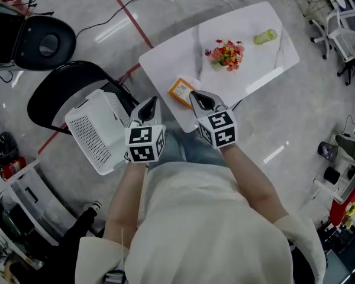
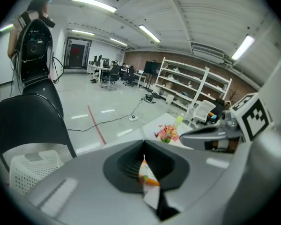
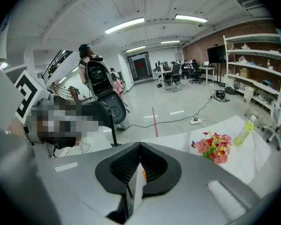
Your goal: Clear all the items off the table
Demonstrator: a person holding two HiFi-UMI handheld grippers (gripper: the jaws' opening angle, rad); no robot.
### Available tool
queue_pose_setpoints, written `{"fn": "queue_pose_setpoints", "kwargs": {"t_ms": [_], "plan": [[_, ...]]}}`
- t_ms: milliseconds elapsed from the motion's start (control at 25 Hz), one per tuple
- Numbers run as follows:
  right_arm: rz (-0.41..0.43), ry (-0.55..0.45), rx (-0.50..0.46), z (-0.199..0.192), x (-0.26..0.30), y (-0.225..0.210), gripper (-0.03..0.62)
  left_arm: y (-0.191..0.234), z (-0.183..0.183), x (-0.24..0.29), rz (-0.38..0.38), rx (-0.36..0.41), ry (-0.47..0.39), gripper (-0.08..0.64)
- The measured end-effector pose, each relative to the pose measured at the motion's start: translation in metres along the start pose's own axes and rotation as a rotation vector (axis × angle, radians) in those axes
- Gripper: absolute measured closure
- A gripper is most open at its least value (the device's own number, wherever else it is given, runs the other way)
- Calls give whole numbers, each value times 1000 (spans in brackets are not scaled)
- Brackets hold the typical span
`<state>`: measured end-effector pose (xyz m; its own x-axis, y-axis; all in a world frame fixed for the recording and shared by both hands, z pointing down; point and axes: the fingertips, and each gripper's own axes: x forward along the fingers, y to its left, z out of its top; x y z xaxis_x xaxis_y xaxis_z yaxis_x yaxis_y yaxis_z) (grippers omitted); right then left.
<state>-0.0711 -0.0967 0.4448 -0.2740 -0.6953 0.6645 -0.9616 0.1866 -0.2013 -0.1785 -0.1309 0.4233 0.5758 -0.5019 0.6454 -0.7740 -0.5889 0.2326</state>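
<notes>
Okay, status:
left gripper (image 1: 149, 103), right gripper (image 1: 198, 98): both were closed tight, empty
orange packet (image 1: 180, 91): lay just ahead, between tips (right nearer)

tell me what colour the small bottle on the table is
Yellow-green. The bottle shows best in the head view, beyond the flowers.

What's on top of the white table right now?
A flower bunch, a green bottle and an orange packet; the right gripper covers part of the table's near edge.
</notes>
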Motion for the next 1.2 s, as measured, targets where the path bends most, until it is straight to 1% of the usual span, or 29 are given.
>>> {"fn": "queue_pose_setpoints", "kwargs": {"t_ms": [120, 240, 400, 560, 680, 880, 1200], "plan": [[-33, 21, 36, -19, -4, -11, 592, -10, -9, 9, -27, 18, 30, 551], [-57, 41, 60, -38, -6, -23, 592, -15, -19, 18, -34, 8, 48, 551], [-82, 64, 84, -60, -6, -36, 592, -21, -29, 27, -36, 0, 48, 551], [-82, 91, 82, -77, -2, -41, 592, -25, -42, 33, -39, -8, 58, 551], [-75, 114, 58, -86, 8, -41, 589, -21, -55, 36, -29, -9, 69, 551], [-60, 150, 54, -104, 31, -47, 563, -17, -78, 45, -14, -26, 101, 551], [-33, 231, 73, -136, 65, -55, 483, -12, -110, 61, 8, -59, 155, 551]]}}
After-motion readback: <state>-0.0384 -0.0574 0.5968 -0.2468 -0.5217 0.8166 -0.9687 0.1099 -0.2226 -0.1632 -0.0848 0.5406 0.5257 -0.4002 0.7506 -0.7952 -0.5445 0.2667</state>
